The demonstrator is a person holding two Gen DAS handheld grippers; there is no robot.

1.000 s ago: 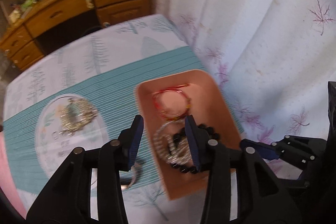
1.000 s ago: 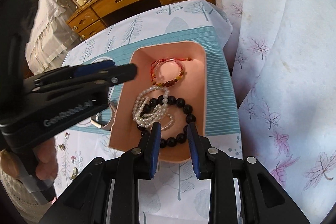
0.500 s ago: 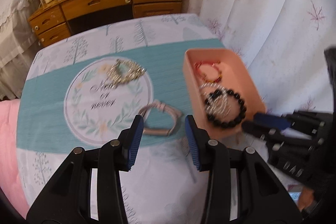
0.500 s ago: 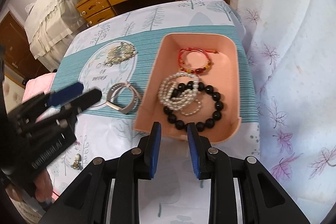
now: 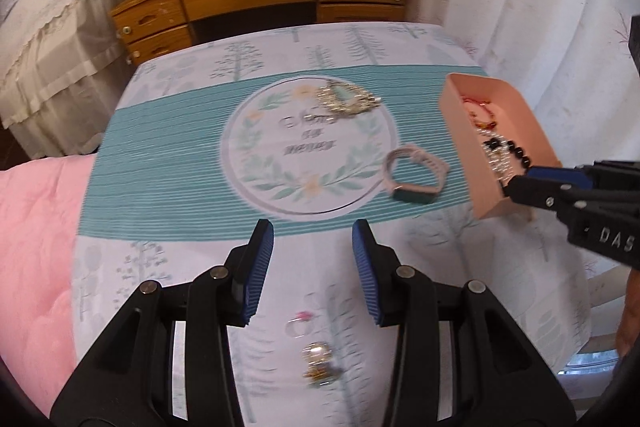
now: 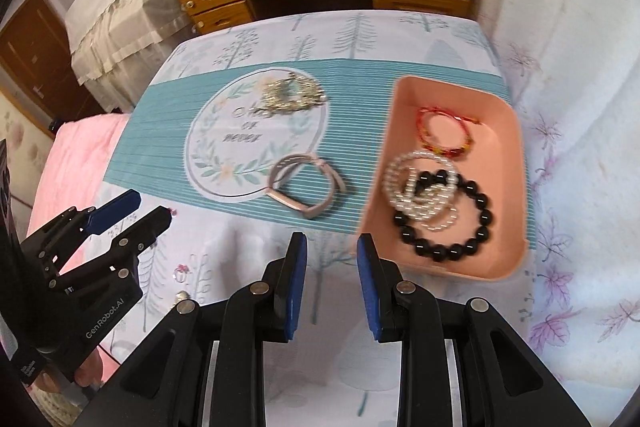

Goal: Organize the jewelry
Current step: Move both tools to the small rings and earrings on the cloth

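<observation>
Both your grippers, left gripper (image 5: 313,269) and right gripper (image 6: 332,287), hang over the table with fingers apart, holding nothing. The pale pink wristband with a dark screen (image 6: 306,187) lies just left of the salmon plastic tray (image 6: 516,187). It looks light and springy; pinch the strap, not the screen.

Before my black, blue-padded left gripper (image 5: 313,247): tablecloth (image 5: 192,155), white with teal stripes and pale tree print. Tray (image 6: 508,131), salmon pink. In it: black bead bracelet (image 6: 482,223), white pearl strand (image 6: 394,175), red-and-gold cord bracelet (image 6: 424,139). Watch band (image 6: 332,179), pale pink.
</observation>
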